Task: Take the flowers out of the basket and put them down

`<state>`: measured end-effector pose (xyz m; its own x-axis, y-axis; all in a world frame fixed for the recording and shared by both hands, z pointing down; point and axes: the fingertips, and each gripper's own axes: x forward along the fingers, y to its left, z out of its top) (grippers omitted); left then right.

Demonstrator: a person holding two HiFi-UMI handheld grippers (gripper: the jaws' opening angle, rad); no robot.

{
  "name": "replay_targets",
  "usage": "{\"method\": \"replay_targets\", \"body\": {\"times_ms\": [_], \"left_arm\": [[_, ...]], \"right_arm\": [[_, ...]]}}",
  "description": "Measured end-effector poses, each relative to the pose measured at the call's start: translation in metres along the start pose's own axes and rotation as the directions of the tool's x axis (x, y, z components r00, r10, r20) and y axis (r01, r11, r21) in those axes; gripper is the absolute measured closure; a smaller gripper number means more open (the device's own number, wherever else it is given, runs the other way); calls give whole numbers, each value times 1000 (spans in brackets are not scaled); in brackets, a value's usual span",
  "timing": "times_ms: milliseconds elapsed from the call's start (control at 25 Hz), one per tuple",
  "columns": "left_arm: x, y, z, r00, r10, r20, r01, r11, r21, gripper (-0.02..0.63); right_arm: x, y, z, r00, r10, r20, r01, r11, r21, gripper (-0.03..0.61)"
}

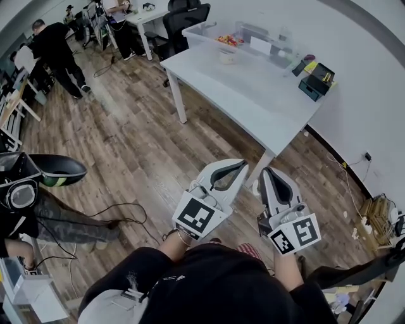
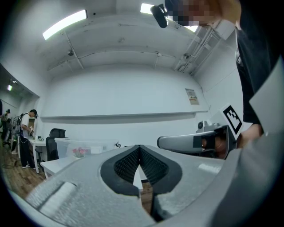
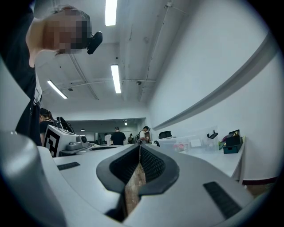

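Observation:
The flowers [image 1: 229,40] show as a small pink and orange cluster in a clear plastic bin [image 1: 209,31] at the far end of the white table [image 1: 253,95]. A small pale container [image 1: 226,57] stands on the table just in front of the bin. I cannot tell whether it is the basket. Both grippers are held over the wooden floor, short of the table's near corner. My left gripper [image 1: 243,163] [image 2: 139,146] is shut and empty. So is my right gripper [image 1: 264,171] [image 3: 140,145]. The flowers [image 2: 80,151] look faint and far off in the left gripper view.
A teal and black box [image 1: 316,81] sits at the table's right edge. Black office chairs [image 1: 186,16] stand behind the table. People [image 1: 54,54] work at desks far left. Cables [image 1: 126,215] trail over the floor. The wall runs close on the right.

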<state>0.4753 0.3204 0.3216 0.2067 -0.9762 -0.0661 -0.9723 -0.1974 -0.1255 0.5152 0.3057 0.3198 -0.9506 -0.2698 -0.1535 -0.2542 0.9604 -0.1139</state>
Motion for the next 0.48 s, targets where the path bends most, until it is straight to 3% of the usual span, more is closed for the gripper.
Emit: {"method": "replay_targets", "body": {"times_ms": [480], "left_arm": [[18, 42, -13, 999, 36, -9, -36, 999, -4, 617]], "right_arm": [[50, -18, -10, 998, 58, -6, -58, 998, 15, 565]]}}
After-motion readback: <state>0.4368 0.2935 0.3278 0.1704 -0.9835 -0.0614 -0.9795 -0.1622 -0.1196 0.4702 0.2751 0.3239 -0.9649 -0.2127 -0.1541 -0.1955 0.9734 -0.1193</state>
